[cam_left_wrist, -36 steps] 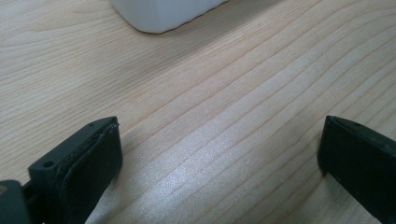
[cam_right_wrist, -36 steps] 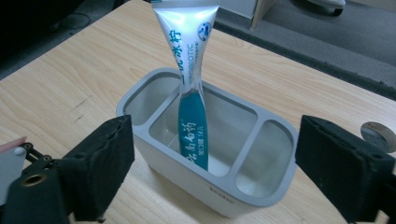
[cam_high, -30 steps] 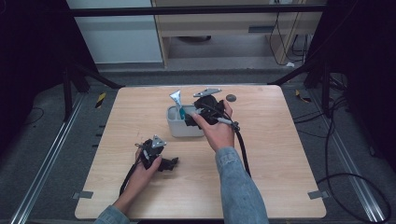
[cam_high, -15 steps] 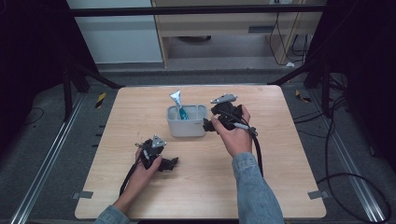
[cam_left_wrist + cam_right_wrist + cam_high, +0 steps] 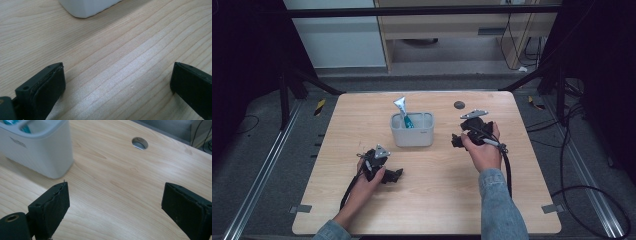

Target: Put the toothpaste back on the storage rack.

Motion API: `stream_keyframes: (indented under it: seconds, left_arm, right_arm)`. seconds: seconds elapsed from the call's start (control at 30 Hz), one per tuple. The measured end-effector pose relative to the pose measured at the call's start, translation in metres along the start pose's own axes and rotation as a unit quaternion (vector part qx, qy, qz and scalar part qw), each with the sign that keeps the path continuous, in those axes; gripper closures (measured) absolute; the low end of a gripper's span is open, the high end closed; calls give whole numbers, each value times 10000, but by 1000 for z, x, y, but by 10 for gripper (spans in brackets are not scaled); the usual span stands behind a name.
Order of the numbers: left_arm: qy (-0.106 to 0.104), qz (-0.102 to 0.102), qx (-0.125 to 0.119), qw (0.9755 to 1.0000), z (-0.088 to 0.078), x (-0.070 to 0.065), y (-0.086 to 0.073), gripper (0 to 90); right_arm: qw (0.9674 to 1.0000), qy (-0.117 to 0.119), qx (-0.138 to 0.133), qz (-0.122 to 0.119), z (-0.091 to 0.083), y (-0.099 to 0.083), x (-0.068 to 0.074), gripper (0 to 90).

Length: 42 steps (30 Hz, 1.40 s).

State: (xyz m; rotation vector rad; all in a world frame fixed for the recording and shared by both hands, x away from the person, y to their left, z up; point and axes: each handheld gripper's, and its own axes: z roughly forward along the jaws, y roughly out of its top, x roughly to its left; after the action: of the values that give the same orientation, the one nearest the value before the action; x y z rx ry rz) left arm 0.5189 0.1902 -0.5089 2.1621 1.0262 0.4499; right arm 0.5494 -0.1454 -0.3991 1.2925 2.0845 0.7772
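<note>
**Both grippers empty, tube standing in the white holder**

The jaws of the right gripper (image 5: 115, 205) are spread wide, with nothing but bare wood between them. The same goes for the left gripper (image 5: 116, 87): its two black pads stand far apart over the tabletop and pinch nothing.

Seen from the high view, the right gripper (image 5: 458, 140) sits in the person's right hand (image 5: 483, 150), to the right of the white holder (image 5: 413, 131) and clear of it, pointing roughly toward it. In the right gripper view a corner of the holder (image 5: 37, 147) stands just beyond the left-hand pad, and a round hole (image 5: 140, 143) in the table shows farther off.

The left gripper (image 5: 394, 175) lies low on the table in the person's left hand (image 5: 367, 181), in front of the holder and well apart from it. In the left gripper view the base of the holder (image 5: 85, 7) shows at the top edge.

The holder stands near the middle of the wooden table (image 5: 362, 115). A tube (image 5: 403, 112) with a silvery flat end and a blue-green body leans in its left compartment, the flat end sticking up above the rim. A black cable (image 5: 507, 167) trails from the right gripper along the sleeve.
</note>
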Motion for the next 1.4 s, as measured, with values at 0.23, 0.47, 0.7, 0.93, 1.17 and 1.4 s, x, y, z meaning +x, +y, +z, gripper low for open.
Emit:
stream_keyframes:
  seconds: [0.23, 0.47, 0.7, 0.93, 1.17, 1.4]
  left_arm:
    - [-1, 21, 20, 10000, 0, 0, 0, 0]
    - [0, 19, 19, 10000, 0, 0, 0, 0]
    - [-1, 19, 20, 10000, 0, 0, 0, 0]
    - [0, 27, 21, 10000, 0, 0, 0, 0]
    - [0, 19, 20, 10000, 0, 0, 0, 0]
    - [0, 15, 20, 10000, 0, 0, 0, 0]
  right_arm:
    - [9996, -5, 200, 179, 9, -23, -14, 130]
    - [9992, 10, 211, 345, 13, -45, -20, 133]
    - [9986, 45, 311, 414, 21, -67, -22, 120]
    - [9970, -45, 281, 720, 27, -89, -30, 120]
    - [9942, -152, 210, 1041, 29, -100, -40, 124]
    - [9923, -258, 213, 1191, 34, -104, -44, 124]
